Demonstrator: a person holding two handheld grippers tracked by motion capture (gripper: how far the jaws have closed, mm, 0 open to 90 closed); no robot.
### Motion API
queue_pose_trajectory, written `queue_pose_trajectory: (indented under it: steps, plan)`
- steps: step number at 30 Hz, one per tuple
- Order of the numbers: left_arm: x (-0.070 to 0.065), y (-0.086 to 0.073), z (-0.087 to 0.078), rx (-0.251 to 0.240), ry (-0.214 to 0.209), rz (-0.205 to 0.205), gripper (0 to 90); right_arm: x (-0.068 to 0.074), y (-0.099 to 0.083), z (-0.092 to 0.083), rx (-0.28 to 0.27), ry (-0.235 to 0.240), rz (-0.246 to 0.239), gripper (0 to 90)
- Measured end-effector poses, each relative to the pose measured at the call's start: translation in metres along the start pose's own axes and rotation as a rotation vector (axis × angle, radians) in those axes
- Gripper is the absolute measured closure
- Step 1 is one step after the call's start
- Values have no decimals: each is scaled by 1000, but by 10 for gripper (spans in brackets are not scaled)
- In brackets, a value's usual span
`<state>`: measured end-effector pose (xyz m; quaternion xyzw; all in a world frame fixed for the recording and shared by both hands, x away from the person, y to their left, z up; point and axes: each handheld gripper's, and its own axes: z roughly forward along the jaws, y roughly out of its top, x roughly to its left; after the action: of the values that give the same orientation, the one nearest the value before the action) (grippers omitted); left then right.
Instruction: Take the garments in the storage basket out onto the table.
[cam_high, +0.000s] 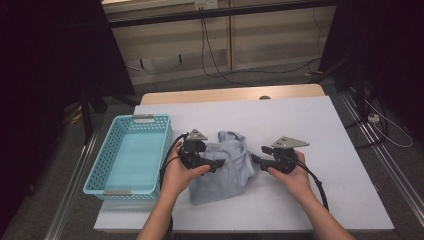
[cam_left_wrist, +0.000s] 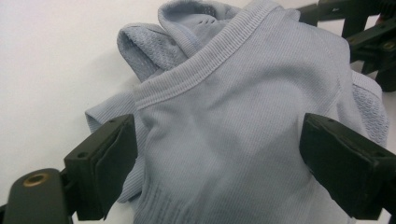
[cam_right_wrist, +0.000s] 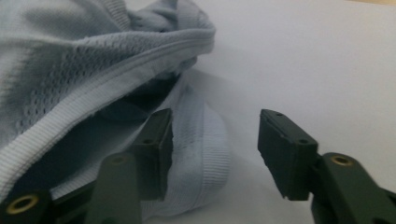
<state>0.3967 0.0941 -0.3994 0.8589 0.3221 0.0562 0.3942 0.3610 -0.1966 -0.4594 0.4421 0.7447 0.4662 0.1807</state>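
1. Broadly, the white-covered table (cam_high: 310, 130) carries everything: a light blue ribbed knit garment (cam_high: 225, 167) lies crumpled near the middle of the cover, and a turquoise perforated plastic basket (cam_high: 131, 155) stands empty, as far as the high view shows, just to its left, near the table's left edge.

2. The garment is bunched rather than flat. In the left gripper view its ribbed neckband (cam_left_wrist: 205, 58) curls over the body cloth; in the right gripper view a mesh panel and a banded hem (cam_right_wrist: 205, 154) hang open over a dark hollow.

3. The left gripper (cam_high: 216, 164) sits at the garment's left side, its jaws spread wide. The left gripper view shows the cloth mounded between the pads (cam_left_wrist: 109, 161), which flank it without clearly pressing it.

4. The right gripper (cam_high: 256, 159) is at the garment's right edge, jaws partly spread. One pad (cam_right_wrist: 156, 144) lies against the hem band, while the other stands clear over bare cover, so nothing is pinched yet.

5. The step in hand, as I judge it, is taking hold of the garment from both sides, either to straighten it or to carry it to the basket.

6. The next move likely calls for the right jaws to slide further over the hem so both pads bracket cloth, then press together; the left needs to close on a fold, not the whole mound.
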Motion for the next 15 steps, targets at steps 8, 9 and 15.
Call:
queue_pose_trajectory:
  steps: [8,9,15]
  plan:
    - [-2,1,0,0,-3,8,121,2,0,-5,59,94,-55,849]
    - [-2,2,-1,0,-2,10,121,2,1,-8,49,93,-48,852]
    - [1,2,-7,-12,-6,1,119,3,-1,-32,14,86,-27,857]
